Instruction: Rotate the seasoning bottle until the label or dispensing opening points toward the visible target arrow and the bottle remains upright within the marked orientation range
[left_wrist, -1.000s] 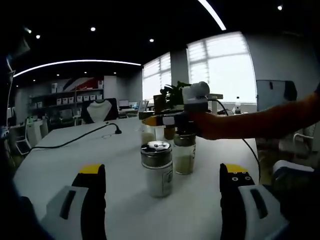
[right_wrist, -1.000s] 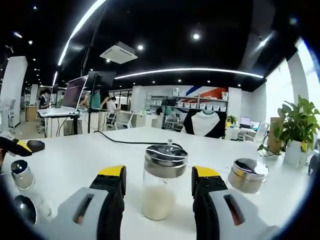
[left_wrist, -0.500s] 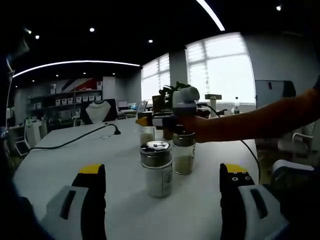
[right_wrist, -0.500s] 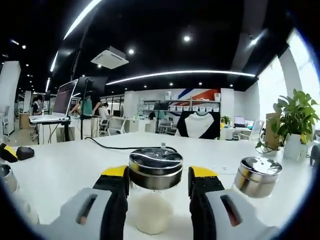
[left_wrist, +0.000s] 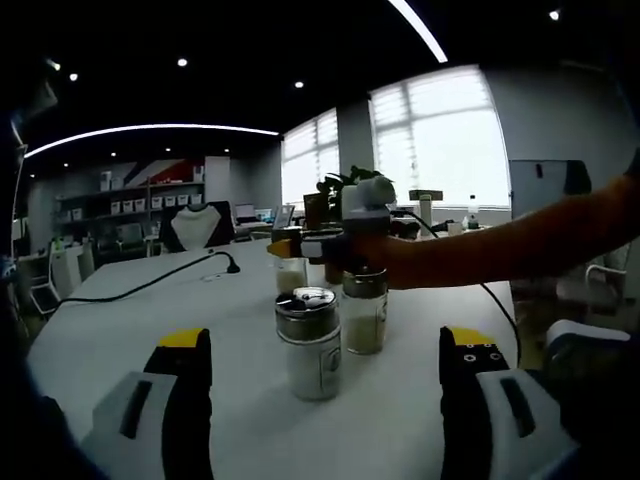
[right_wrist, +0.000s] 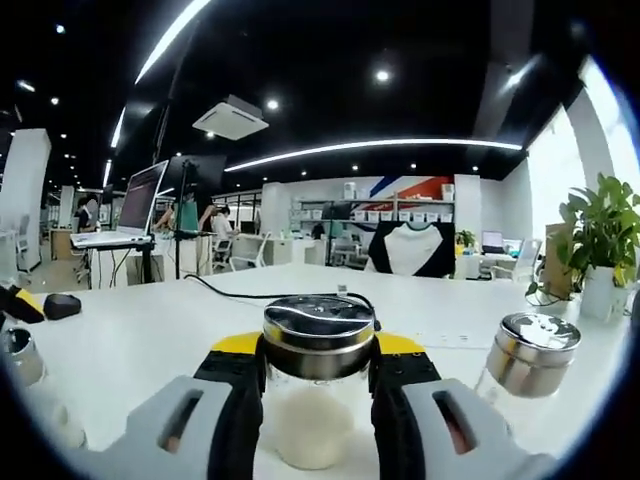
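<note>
A clear seasoning bottle (right_wrist: 316, 420) with a steel lid and pale powder stands upright on the white table (right_wrist: 130, 340). My right gripper (right_wrist: 318, 345) is shut on it, with the jaws pressing just under the lid. In the left gripper view that bottle (left_wrist: 364, 318) stands mid-table with the right gripper (left_wrist: 335, 245) over its top, held by an orange-sleeved arm (left_wrist: 520, 245). A labelled steel-lidded bottle (left_wrist: 312, 345) stands upright in front of it. My left gripper (left_wrist: 325, 350) is open wide, short of that bottle and touching nothing.
A third bottle (left_wrist: 290, 272) stands further back, and another steel-lidded bottle (right_wrist: 528, 352) sits to the right of the held one. A black cable (left_wrist: 150, 280) crosses the table. A potted plant (right_wrist: 608, 240) stands at the far right edge. Desks and shelves fill the room behind.
The right jaws have drawn in and now press the bottle's sides. In the left gripper view the right gripper and its bottle sit slightly further left. The left jaws are unchanged.
</note>
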